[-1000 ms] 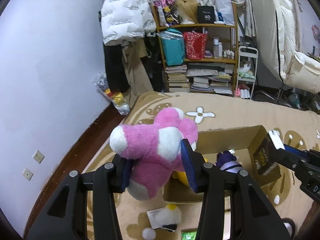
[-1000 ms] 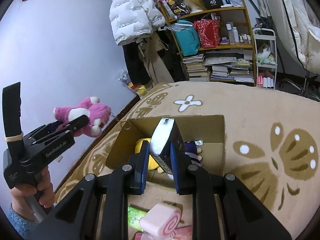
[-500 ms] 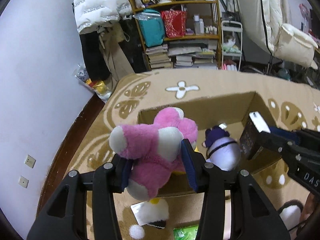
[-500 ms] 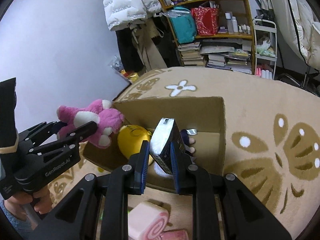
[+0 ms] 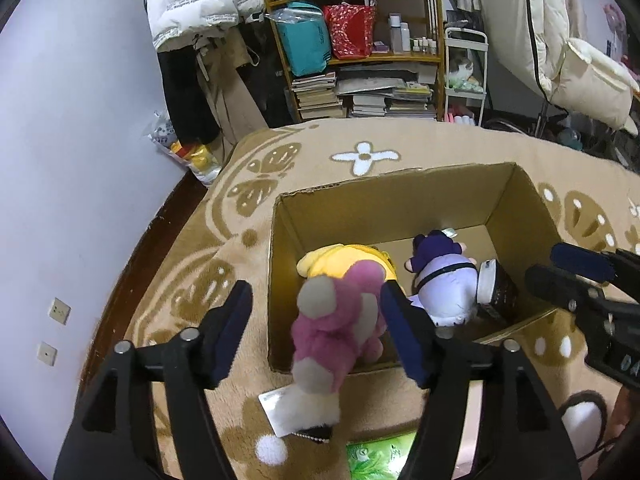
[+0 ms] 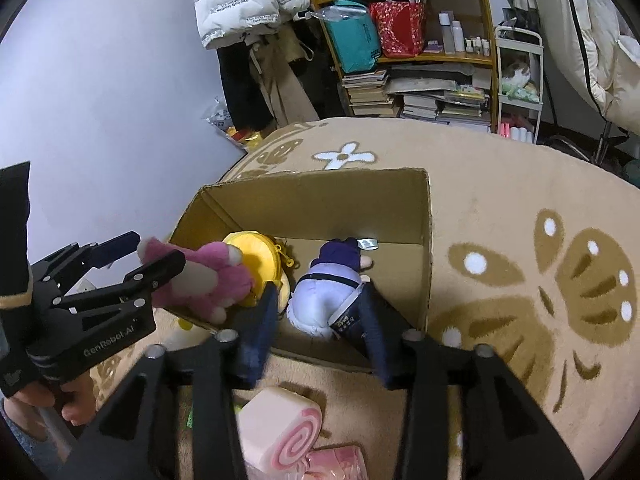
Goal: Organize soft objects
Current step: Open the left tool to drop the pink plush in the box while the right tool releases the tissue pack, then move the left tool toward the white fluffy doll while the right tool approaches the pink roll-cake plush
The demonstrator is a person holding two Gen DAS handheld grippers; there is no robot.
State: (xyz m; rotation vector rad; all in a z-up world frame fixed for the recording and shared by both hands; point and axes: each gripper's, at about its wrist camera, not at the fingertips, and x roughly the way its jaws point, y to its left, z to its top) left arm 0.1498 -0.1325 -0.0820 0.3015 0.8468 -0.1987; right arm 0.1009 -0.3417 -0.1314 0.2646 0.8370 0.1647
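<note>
Now both grippers hang spread wide over the cardboard box [image 5: 400, 196] at frame centre. Left gripper [image 5: 320, 320] lets the pink plush [image 5: 336, 320] drop at the near-left rim; right gripper [image 6: 320, 320] holds nothing. Ideally, wait until the plush clears the rim.

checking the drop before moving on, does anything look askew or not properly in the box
Yes: the pink plush sits across the near wall of the cardboard box, half inside and half hanging out. The left gripper is open around it.
</note>
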